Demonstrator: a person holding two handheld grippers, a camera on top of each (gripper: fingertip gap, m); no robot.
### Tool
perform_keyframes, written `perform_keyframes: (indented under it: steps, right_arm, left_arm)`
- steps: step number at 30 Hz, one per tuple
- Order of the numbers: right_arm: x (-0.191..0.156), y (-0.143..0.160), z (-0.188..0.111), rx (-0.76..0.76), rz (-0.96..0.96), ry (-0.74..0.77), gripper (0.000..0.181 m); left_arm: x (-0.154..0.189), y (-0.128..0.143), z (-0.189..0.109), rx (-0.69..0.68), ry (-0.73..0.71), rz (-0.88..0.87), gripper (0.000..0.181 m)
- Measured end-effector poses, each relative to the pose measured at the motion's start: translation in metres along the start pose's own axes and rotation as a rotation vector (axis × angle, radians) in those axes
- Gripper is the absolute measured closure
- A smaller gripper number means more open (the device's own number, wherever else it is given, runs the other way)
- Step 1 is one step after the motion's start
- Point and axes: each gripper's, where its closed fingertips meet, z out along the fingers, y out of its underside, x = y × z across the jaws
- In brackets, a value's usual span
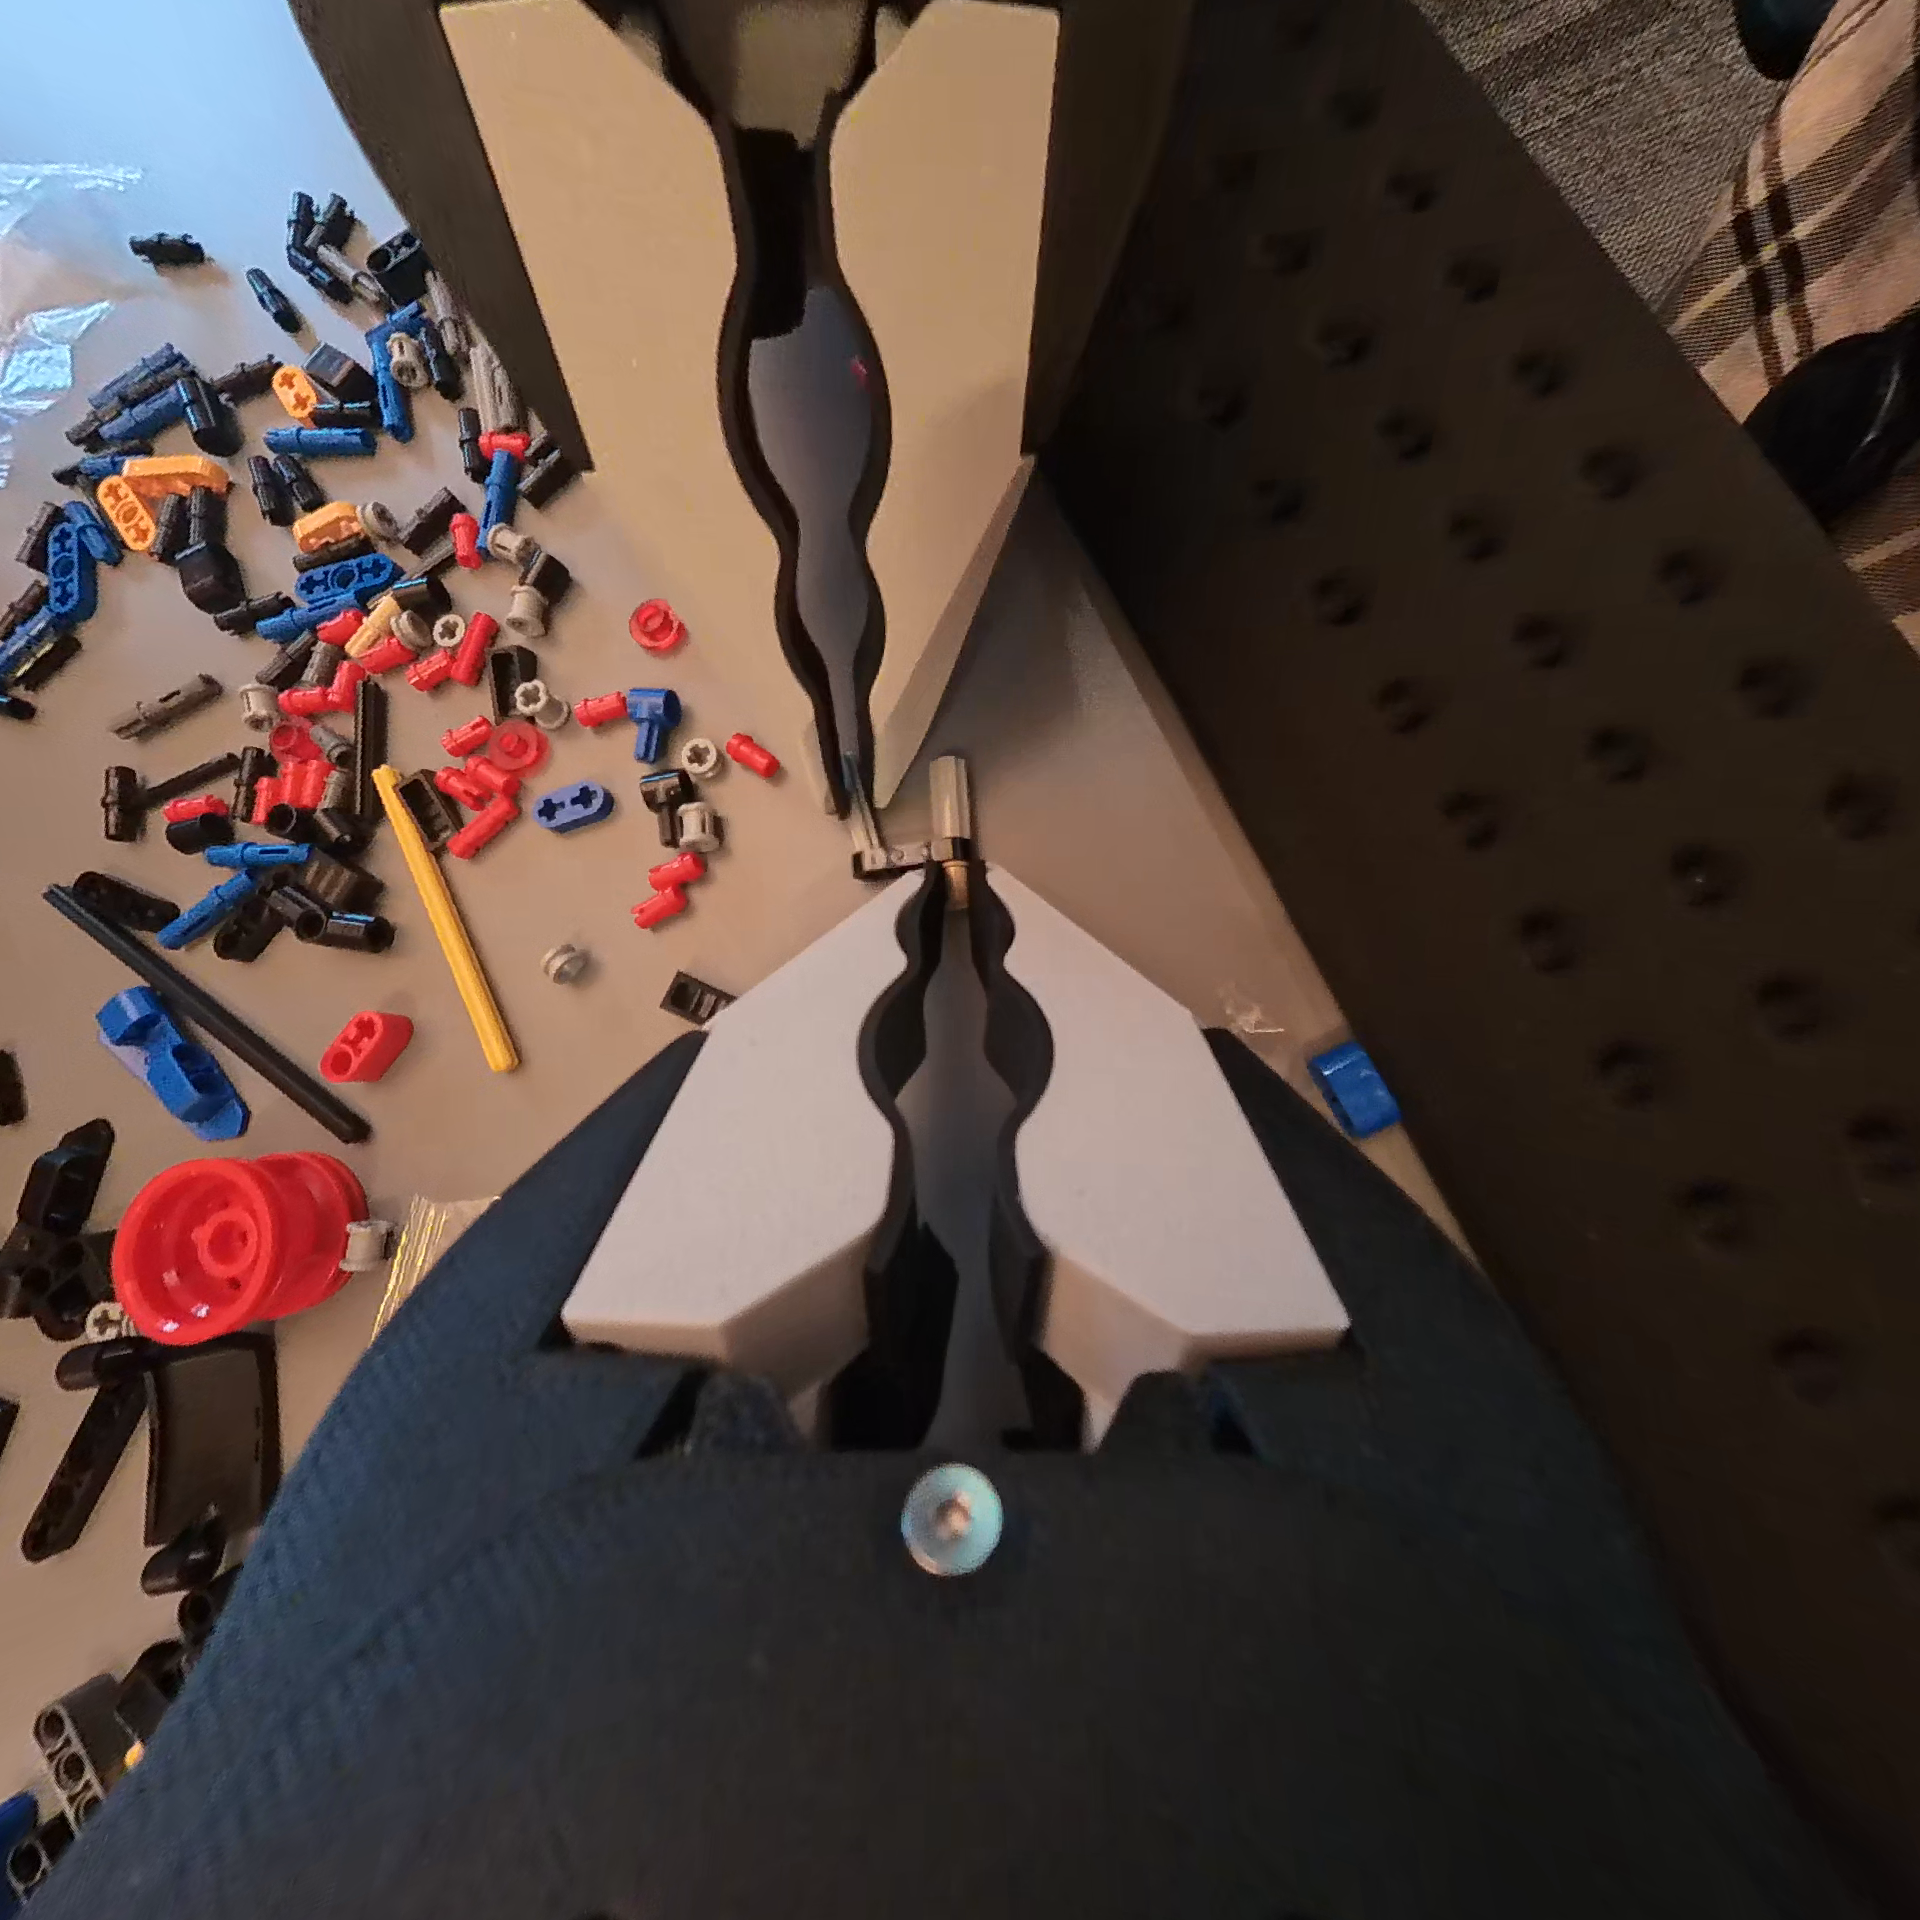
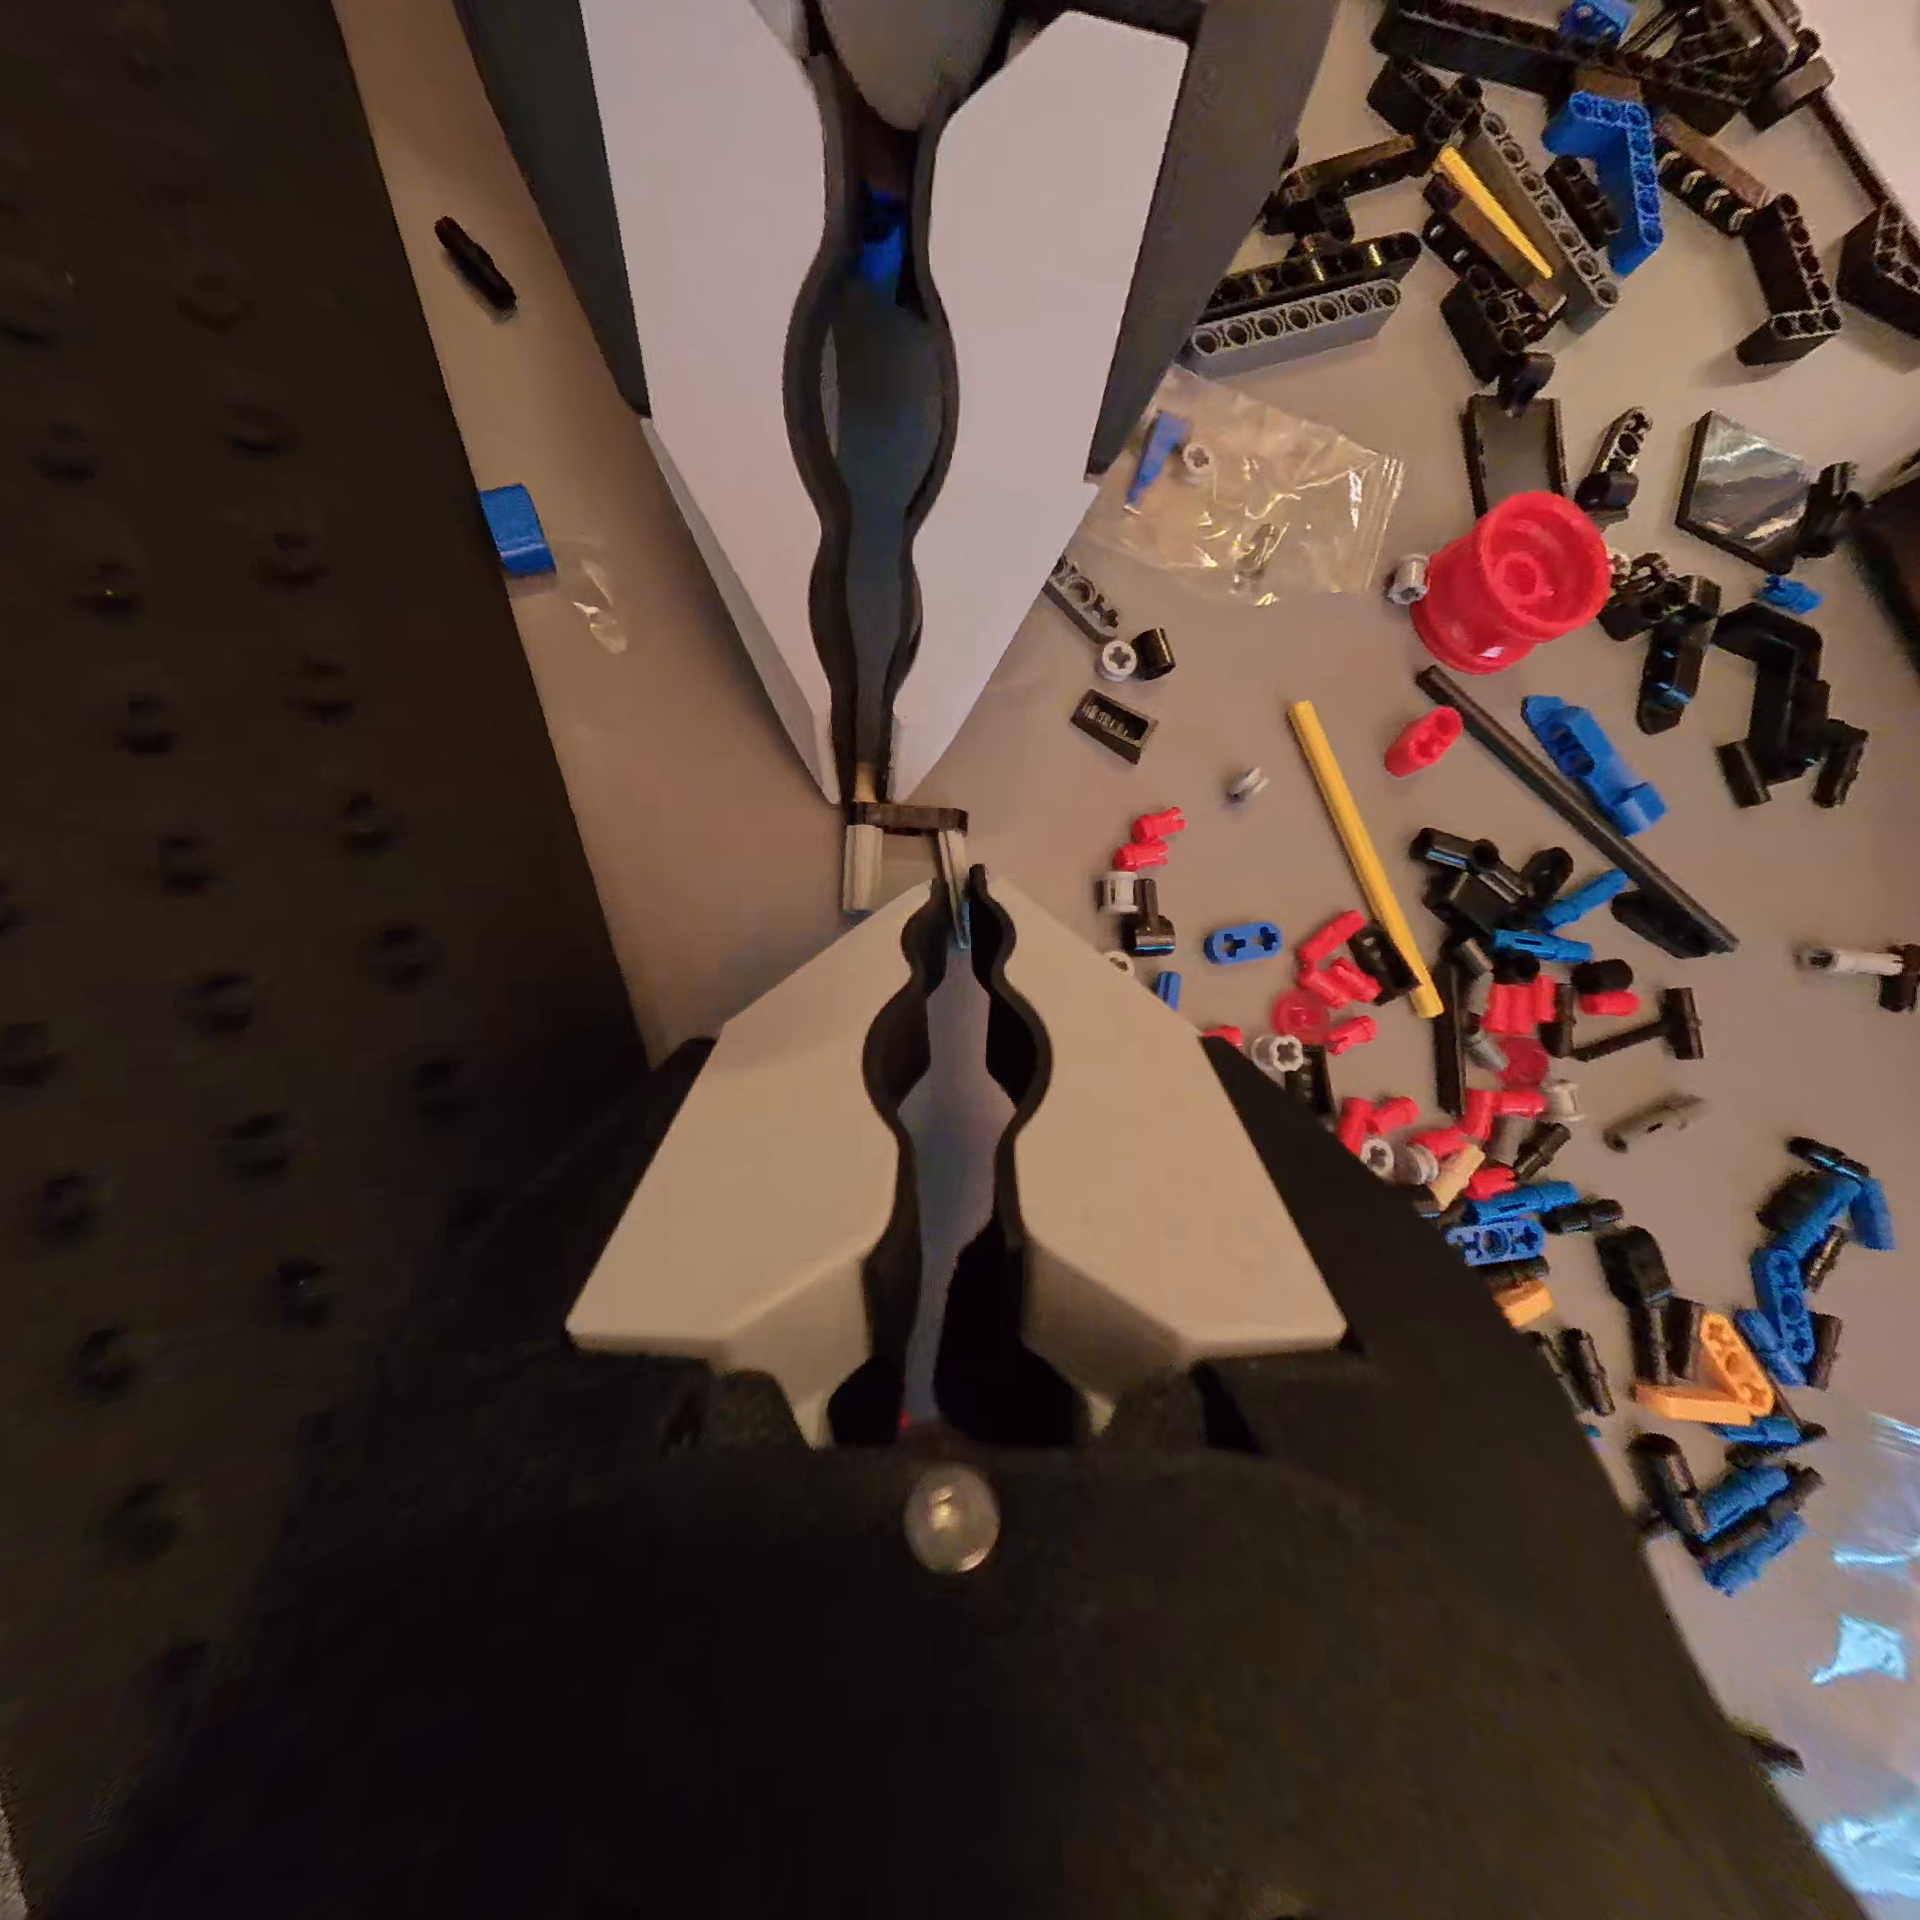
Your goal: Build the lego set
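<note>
Bridging tip-to-tip grippers: small grey-black lego assembly (image 1: pixel 914 831), pinched both ends.

loose lego pieces (image 1: pixel 343 665) crowd one side, studded mat (image 1: pixel 1507 727) the other

I see a grey table (image 1: pixel 1122 727) with a dark mat (image 1: pixel 1558 831) dotted with small studs lying along one edge. A clear plastic bag (image 2: pixel 1247 509) sits crumpled on the table surface, and another crinkled sheet of clear plastic (image 1: pixel 52 301) lies near the far left corner. Beyond the mat's edge I see checked fabric (image 1: pixel 1808 208), off the table.
</note>
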Motion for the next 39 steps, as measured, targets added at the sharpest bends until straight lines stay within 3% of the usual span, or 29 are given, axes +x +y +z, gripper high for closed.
perform_keyframes:
  steps: [12, 18, 28, 39]
  right_arm:
    - [-0.0018, -0.0024, 0.0010, -0.001, -0.021, 0.109, 0.180]
    - [-0.0015, -0.0036, 0.0016, 0.027, -0.064, 0.067, 0.180]
    - [-0.0013, -0.0045, 0.0021, 0.067, -0.197, -0.127, 0.180]
    - [-0.0011, -0.0068, 0.0039, 0.075, -0.126, -0.086, 0.179]
  left_arm:
    - [-0.0003, -0.0005, 0.0001, 0.000, 0.017, -0.002, 0.177]
    - [-0.0001, -0.0008, 0.0000, 0.000, 0.035, 0.002, 0.177]
    - [0.0002, -0.0007, 0.0000, 0.013, 0.056, -0.018, 0.176]
    - [-0.0061, 0.0052, -0.0049, -0.058, -0.071, -0.075, 0.161]
